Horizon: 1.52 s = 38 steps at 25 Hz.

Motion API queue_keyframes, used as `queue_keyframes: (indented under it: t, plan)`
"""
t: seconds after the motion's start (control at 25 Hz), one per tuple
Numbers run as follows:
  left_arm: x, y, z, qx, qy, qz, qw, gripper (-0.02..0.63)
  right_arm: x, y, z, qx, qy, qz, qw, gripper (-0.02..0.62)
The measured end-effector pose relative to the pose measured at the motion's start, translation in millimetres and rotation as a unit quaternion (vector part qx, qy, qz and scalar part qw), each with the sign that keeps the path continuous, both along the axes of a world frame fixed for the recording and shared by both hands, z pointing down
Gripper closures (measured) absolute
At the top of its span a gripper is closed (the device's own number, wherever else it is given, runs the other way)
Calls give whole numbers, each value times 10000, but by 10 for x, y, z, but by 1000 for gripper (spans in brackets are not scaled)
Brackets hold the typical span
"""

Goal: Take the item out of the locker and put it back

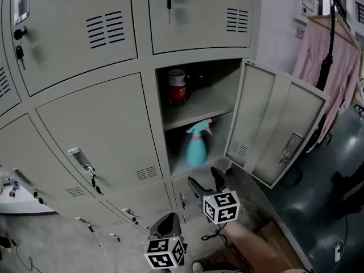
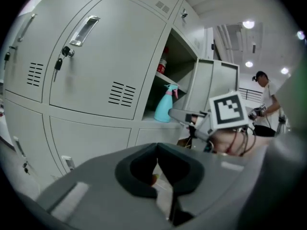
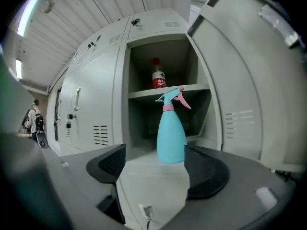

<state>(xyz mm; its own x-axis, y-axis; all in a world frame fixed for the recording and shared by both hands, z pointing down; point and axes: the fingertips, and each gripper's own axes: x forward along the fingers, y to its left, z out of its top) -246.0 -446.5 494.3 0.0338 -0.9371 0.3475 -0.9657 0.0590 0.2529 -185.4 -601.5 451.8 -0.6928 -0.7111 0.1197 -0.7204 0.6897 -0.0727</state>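
– Grey steel lockers (image 1: pixel 96 124) fill the wall, most of them shut with keys hanging in the locks. Only one locker (image 1: pixel 170 118) is open, with its door (image 1: pixel 273 124) swung out to the right.

– What's inside it?

– A shelf (image 1: pixel 210 104) splits it in two. On the upper level, towards the left, there's a red-labelled bottle (image 1: pixel 177 87). Below it a teal spray bottle (image 1: pixel 197 147) with a pink trigger stands upright near the front edge.

– Is the right gripper (image 1: pixel 208 182) on it?

– No. Its own view shows the jaws spread wide and nothing pinched between them. The spray bottle (image 3: pixel 171 133) stands just beyond the pads, lined up with the gap but touching neither.

– And the left gripper (image 1: pixel 169 225)?

– It hangs low and nearer to the person, well apart from the opening. The left gripper view shows its jaws pressed together with nothing between them.

– So how far along is the job?

– I can't settle that. With the item inside and a released tool facing it, this could be the approach before lifting it out. It could equally be the letting-go after returning it. If it's the first, the grab, the withdrawal and the replacement are all left to do. If it's the second, only backing away remains.
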Motion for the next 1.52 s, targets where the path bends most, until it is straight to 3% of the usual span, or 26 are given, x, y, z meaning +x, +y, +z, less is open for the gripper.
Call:
queue_keyframes:
  t: [0.28, 0.44, 0.6, 0.8, 1.08, 1.32, 1.52]
  plan:
    - [-142, -164, 103, -267, 46, -343, 9990, 598, -445, -1052, 38, -23, 422, 118, 9990, 158]
    - [-170, -200, 153, -363, 50, -420, 9984, 598, -499, -1274, 108, -178, 704, 354, 9967, 169]
    - [-193, -256, 150, -385, 73, -473, 9981, 598, -503, -1270, 85, -128, 692, 343, 9969, 178]
    - [-74, -307, 57, -234, -36, -326, 9992, 598, -372, -933, -59, 58, 466, 22, 9989, 179]
    - [145, -231, -104, 38, -227, -114, 9997, 598, 106, 174, -168, 78, 348, -552, 9978, 178]
    - [226, 3, -206, 210, -255, -39, 9994, 598, 512, 1023, 64, -123, 424, -525, 9976, 179]
    - [299, 115, -251, 292, -211, 99, 9993, 599, 690, 1329, 195, -390, 263, -387, 9981, 178]
